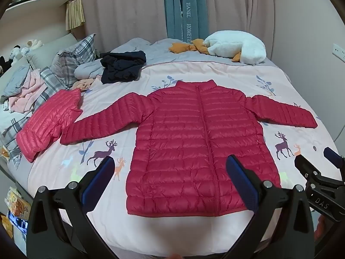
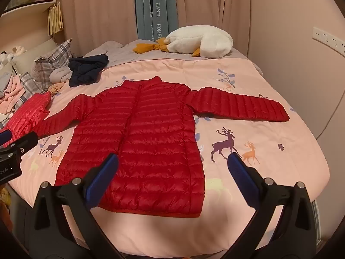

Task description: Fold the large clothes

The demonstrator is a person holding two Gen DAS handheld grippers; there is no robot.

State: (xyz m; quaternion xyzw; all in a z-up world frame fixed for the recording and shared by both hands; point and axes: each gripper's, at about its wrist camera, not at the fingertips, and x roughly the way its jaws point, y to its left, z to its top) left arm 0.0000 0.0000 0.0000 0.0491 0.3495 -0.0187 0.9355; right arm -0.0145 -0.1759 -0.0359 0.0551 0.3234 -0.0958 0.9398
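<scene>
A red quilted puffer jacket (image 1: 194,142) (image 2: 140,142) lies flat and zipped on the pink deer-print bedcover (image 1: 215,73) (image 2: 269,161), both sleeves spread out sideways and its hem nearest me. My left gripper (image 1: 170,164) hovers above the hem, open wide, with nothing between its blue pads. My right gripper (image 2: 172,159) hangs open above the jacket's lower right part, also holding nothing. Each gripper shows at the edge of the other's view: the right one (image 1: 312,161) and the left one (image 2: 19,138).
A second, lighter red puffer garment (image 1: 47,123) (image 2: 28,112) lies folded at the left. A dark blue garment (image 1: 120,67) (image 2: 86,69), plaid pillows (image 1: 73,58) and a white plush goose (image 1: 235,47) (image 2: 200,43) sit at the far side. Curtains hang behind the bed.
</scene>
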